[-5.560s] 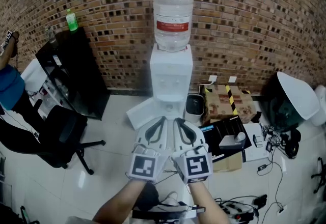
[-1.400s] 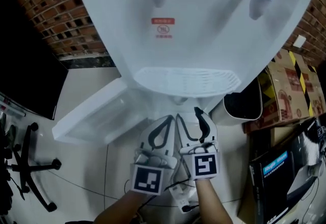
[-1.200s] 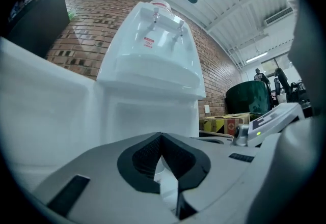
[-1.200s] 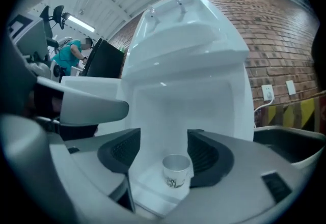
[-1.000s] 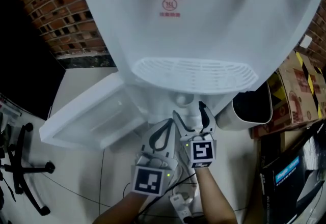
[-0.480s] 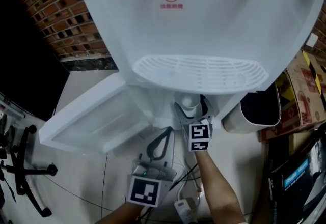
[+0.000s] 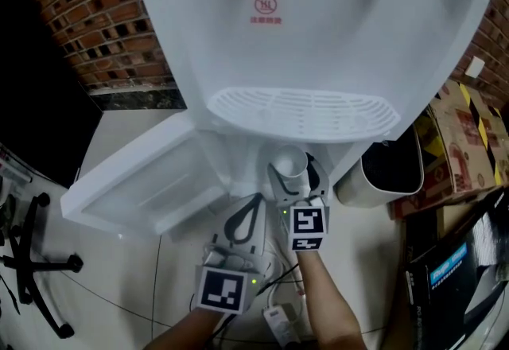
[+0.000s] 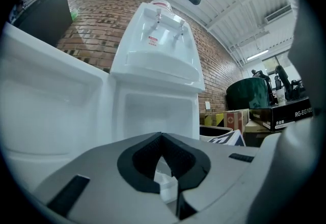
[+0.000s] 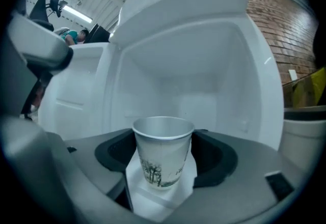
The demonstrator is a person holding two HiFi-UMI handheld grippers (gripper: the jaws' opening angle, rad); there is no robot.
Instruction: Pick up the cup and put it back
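**Head view.** The cup (image 7: pixel 290 161) stands at the mouth of the open cabinet in the base of the water dispenser (image 7: pixel 318 38), just under the drip tray (image 7: pixel 302 114). The cabinet door (image 7: pixel 143 181) is swung wide to the left. The right claw (image 7: pixel 295 172) reaches in with one jaw on each side of the cup. The left claw (image 7: pixel 255 201) hangs back beside it and lower, carrying nothing. From above, the cup's round open mouth faces the camera, so it stands upright with its long axis vertical.

**Left gripper view.** The left claw's jaws are clenched tip to tip, with nothing between them. The cabinet lies ahead and the cup is out of sight.

**Right gripper view.** The right claw's jaws are closing on the cup, and the pads appear to meet its wall just below the rim on both sides. The cup tapers downward with its mouth up, looks empty, and is not tilted.

**The step in hand.**
- This is the grasp, and it looks nearly made.
- Paper walls buckle easily, so I would squeeze only until the cup stops slipping.
- The rim is the stiffest part, so the hold should stay near it.
- I would lift a little and draw straight back, keeping the cup level and low enough to clear the overhanging tray.
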